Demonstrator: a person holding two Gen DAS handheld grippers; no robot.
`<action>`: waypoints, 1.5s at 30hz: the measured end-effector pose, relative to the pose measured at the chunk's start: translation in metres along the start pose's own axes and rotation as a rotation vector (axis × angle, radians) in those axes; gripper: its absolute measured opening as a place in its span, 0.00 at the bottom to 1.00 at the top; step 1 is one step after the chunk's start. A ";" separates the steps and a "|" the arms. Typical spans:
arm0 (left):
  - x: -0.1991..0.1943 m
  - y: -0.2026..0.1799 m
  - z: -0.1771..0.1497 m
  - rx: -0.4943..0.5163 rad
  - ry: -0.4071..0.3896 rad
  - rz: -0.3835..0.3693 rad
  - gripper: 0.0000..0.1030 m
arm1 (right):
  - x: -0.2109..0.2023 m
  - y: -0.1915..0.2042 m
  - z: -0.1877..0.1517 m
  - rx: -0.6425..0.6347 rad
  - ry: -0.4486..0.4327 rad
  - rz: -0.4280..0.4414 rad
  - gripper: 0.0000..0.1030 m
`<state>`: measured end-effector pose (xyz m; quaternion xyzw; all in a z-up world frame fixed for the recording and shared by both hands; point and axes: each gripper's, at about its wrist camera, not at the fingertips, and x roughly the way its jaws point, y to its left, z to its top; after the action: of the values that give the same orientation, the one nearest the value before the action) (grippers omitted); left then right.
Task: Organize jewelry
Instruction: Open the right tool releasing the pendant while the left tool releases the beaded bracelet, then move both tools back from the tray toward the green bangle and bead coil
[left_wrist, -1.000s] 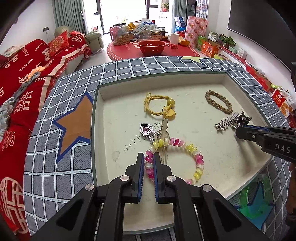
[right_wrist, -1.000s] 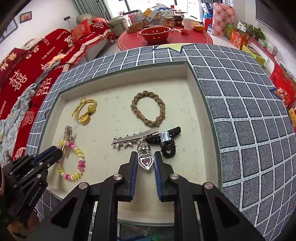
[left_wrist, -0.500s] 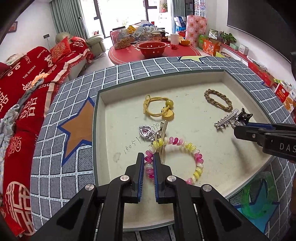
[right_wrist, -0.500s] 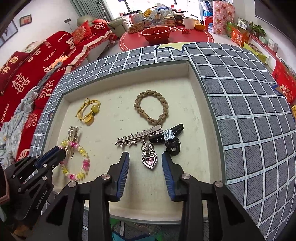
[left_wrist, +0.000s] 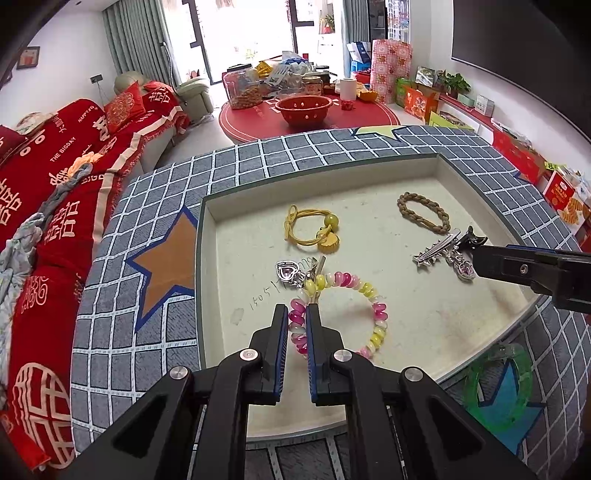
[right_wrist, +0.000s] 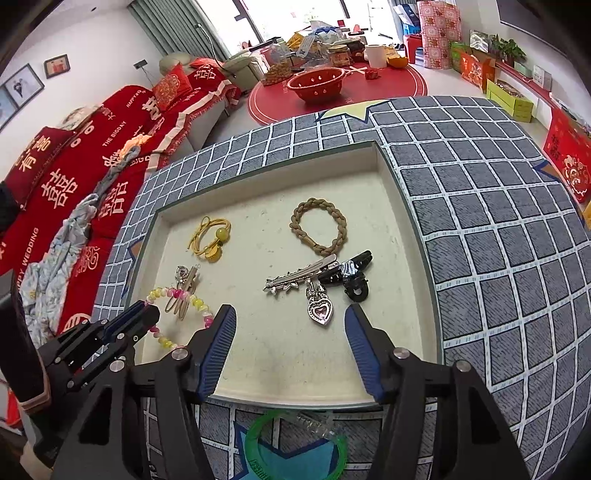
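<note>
The left gripper (left_wrist: 296, 317) is closed to a narrow gap on the near side of the pink, white and yellow beaded bracelet (left_wrist: 354, 295), whose beads sit pinched between its blue pads. The right gripper (right_wrist: 290, 321) stands wide open and holds nothing; a silver heart pendant (right_wrist: 320, 311) lies on the recessed tray (right_wrist: 258, 362) just beyond its fingertips, between them.

On the checked grey tabletop (right_wrist: 498, 258) nearest the cameras, outside the tray, lies a green translucent ring (left_wrist: 496, 387).

Farther in, the bracelet's far edge overlaps a tan hair clip (right_wrist: 183, 293) and a second heart charm (left_wrist: 288, 269). The pendant hangs from a silver toothed hair clip (right_wrist: 301, 275), which touches a black claw clip (right_wrist: 351, 277).

Beyond these lie a yellow elastic hair tie with a bead (left_wrist: 314, 225) and, to its right and well apart, a brown braided band (left_wrist: 423, 212).

Past the tabletop stand a red sofa (left_wrist: 55, 177) and a round red table carrying a red colander (left_wrist: 303, 109).
</note>
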<state>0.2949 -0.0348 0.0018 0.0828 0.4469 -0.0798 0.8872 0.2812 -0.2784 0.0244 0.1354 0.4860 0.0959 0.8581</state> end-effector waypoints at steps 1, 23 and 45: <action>-0.001 0.000 0.001 -0.002 -0.002 0.000 0.22 | -0.002 -0.001 0.000 0.005 -0.003 0.005 0.63; -0.025 0.015 0.008 -0.067 -0.030 0.005 0.27 | -0.023 -0.004 -0.001 0.035 -0.030 0.008 0.81; -0.055 0.007 -0.068 -0.046 -0.100 -0.039 1.00 | -0.070 -0.006 -0.040 0.056 -0.080 0.036 1.00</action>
<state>0.2110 -0.0089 0.0061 0.0496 0.4054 -0.0908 0.9083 0.2114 -0.2997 0.0597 0.1717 0.4511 0.0922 0.8709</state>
